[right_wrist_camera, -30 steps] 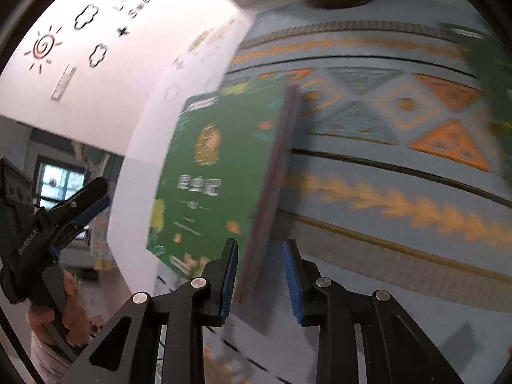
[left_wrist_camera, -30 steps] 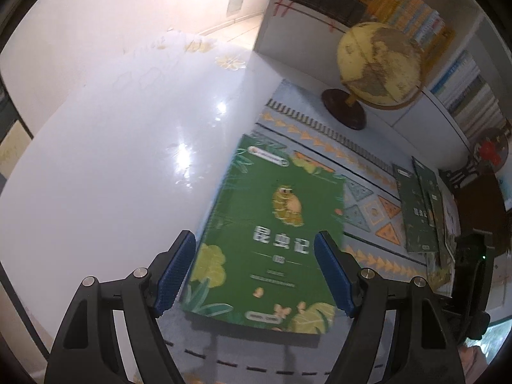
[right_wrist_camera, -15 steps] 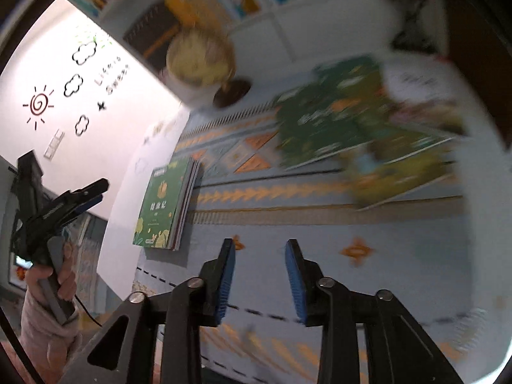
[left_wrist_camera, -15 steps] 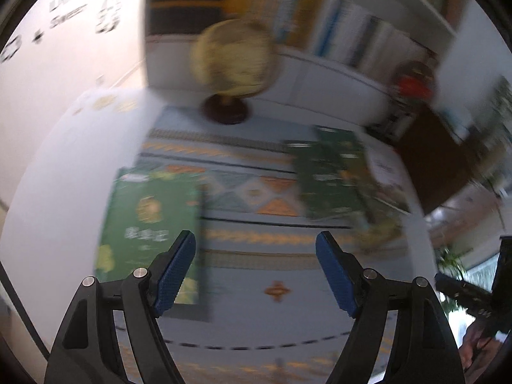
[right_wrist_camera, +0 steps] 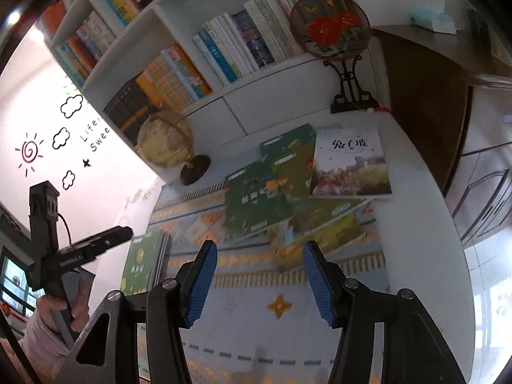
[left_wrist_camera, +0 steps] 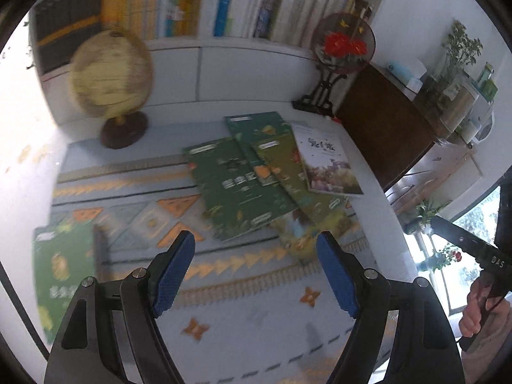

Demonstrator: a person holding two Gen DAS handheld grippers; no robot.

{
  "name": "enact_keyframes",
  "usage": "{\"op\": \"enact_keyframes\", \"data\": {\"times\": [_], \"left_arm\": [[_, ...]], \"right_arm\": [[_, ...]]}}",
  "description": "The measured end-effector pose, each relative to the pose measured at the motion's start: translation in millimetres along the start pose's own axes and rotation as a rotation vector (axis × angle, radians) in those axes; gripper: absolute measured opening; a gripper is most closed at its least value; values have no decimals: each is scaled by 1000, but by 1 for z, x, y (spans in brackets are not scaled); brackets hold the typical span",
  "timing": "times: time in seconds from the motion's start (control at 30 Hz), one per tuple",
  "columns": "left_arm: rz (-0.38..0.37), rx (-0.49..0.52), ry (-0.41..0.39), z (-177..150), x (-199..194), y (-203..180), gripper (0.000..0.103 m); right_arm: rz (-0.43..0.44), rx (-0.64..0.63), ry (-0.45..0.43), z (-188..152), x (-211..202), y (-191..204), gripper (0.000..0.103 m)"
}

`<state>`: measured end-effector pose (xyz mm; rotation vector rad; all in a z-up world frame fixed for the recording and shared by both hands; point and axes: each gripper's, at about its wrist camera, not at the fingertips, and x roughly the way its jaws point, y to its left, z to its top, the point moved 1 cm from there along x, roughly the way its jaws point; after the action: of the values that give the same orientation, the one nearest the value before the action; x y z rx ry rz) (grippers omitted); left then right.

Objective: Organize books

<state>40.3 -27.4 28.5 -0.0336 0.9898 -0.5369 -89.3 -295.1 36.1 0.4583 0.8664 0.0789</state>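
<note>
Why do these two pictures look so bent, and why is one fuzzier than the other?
Both views bulge like a fishbowl, curving the shelves. Left wrist view: the globe and green book smear with motion blur, and the left edge washes out white. Right wrist view: sharper, the white book title legible, with glare on the table.

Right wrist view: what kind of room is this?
Probably a home study or reading corner. A white bookshelf packed with books runs along the wall, a globe stands on the table, and loose picture books lie scattered across the patterned table runner.
</note>
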Motion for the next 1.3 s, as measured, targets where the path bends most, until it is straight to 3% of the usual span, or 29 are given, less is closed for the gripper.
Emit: {"op": "enact_keyframes", "data": {"times": [0.17,0.27,0.43,0.6,0.67,0.8,0.87,0.93,0.97,1.13,1.3], "left_arm": [[-61,46,55,28,78,-27,77],[-102,79,97,36,134,-48,77],[-158,96,180,51,229,-78,75],[-198,71,218,59,280,-82,75],[-195,109,172,62,284,-89,76],[-190,164,173,65,291,-98,78],[-207,171,181,65,292,-100,78],[-271,165,213,65,295,-103,78],[-269,166,220,66,295,-103,83],[-231,142,246,69,292,-96,83],[-246,95,223,60,259,-72,83]], "right_arm": [[-68,32,16,38,45,-38,54],[-153,98,-16,52,80,-78,54],[-212,228,-28,71,141,-147,54],[-266,239,4,86,183,-187,54],[-264,242,22,90,195,-195,54],[-324,260,43,97,211,-208,54],[-300,278,57,97,219,-210,55],[-293,258,67,99,222,-205,57],[-278,252,82,98,224,-201,57],[-265,187,143,88,223,-178,58],[-180,167,158,67,208,-145,58]]}}
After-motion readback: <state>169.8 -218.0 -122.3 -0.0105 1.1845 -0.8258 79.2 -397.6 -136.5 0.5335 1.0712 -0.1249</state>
